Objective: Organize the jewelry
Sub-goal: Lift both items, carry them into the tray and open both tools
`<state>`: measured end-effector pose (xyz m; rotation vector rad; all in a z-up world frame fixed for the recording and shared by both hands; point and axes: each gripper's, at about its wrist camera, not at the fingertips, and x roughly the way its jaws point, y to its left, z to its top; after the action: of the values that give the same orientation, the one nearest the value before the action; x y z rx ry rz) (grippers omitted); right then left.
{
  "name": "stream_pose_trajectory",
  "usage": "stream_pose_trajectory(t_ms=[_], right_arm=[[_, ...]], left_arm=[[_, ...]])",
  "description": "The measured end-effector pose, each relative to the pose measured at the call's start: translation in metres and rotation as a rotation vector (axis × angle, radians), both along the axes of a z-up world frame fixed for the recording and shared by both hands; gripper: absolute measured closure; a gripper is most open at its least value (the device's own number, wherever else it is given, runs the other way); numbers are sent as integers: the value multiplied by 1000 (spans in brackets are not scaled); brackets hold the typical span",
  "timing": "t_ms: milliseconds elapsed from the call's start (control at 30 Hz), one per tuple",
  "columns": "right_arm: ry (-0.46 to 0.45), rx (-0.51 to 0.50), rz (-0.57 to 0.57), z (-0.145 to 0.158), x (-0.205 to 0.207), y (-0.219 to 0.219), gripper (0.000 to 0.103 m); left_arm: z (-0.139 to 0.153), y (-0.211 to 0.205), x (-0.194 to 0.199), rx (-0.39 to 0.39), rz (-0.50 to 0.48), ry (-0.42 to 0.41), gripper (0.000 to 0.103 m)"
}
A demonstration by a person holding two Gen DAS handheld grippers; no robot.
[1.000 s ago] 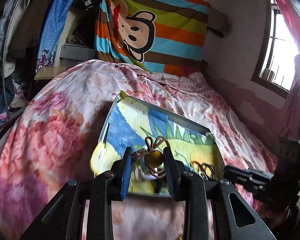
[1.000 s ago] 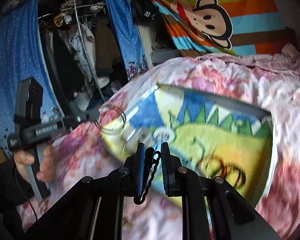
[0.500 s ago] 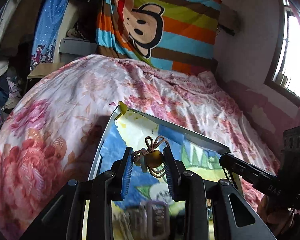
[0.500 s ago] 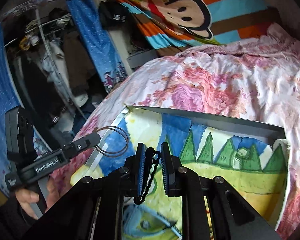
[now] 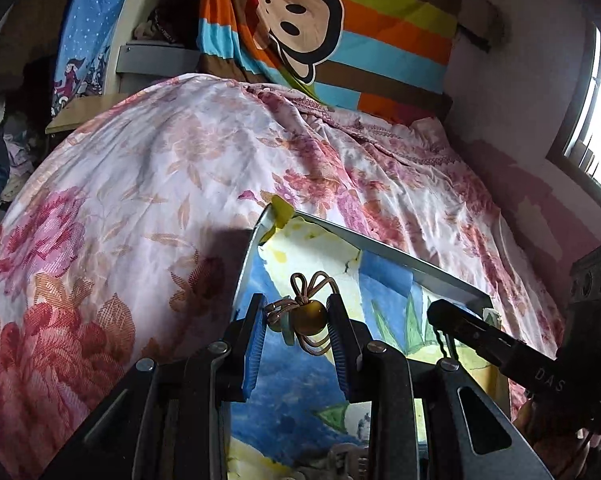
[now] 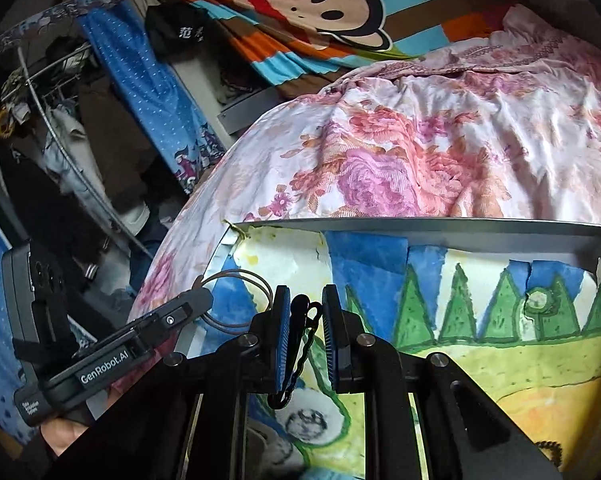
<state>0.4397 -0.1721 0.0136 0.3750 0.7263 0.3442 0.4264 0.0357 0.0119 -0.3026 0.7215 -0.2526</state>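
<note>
Evidently both pieces were mid-carry above the tray (image 6: 460, 227), so the step in hand looked like transport rather than picking; the next move would likely call for lowering each piece onto the tray floor and easing the tongs apart without snagging cord or chain.

Largest was the floral quilt (image 5: 148, 184), soft, wrinkled cotton in pink and red blooms, lying under and all around the tray. On it sat the tray, a shallow rectangle with thin grey metal walls, its floor lined with a rough hand-painted paper landscape (image 6: 480, 312) of blue sky, green triangular trees and yellow ground.

Over the tray's far-left corner, the left gripper (image 5: 296, 318) was clamped on a cord bracelet (image 5: 306, 314): a smooth, round amber bead tied in thin brown cord with looped knots, plus a pale flat charm beside it. From the right wrist view its cord loops hung out in 2 thin rings.

Nearer the tray's middle, the right gripper (image 6: 305, 334) pinched a black chain (image 6: 300, 344), small twisted links dangling below the ribbed blue pads (image 6: 281, 336).
</note>
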Motion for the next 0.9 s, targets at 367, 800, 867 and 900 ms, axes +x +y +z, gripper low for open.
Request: stream_pose_trajectory(t_ms=[367, 800, 867, 900], right_arm=[[46, 16, -77, -15, 6, 12, 89], [71, 108, -158, -23, 2, 11, 69], [71, 122, -146, -24, 0, 14, 69], [70, 129, -141, -25, -1, 15, 69]], left_arm=[[-4, 12, 8, -19, -25, 8, 74], [-9, 24, 12, -101, -57, 13, 74], [-10, 28, 11, -137, -53, 11, 74], [-11, 29, 11, -148, -53, 10, 74]])
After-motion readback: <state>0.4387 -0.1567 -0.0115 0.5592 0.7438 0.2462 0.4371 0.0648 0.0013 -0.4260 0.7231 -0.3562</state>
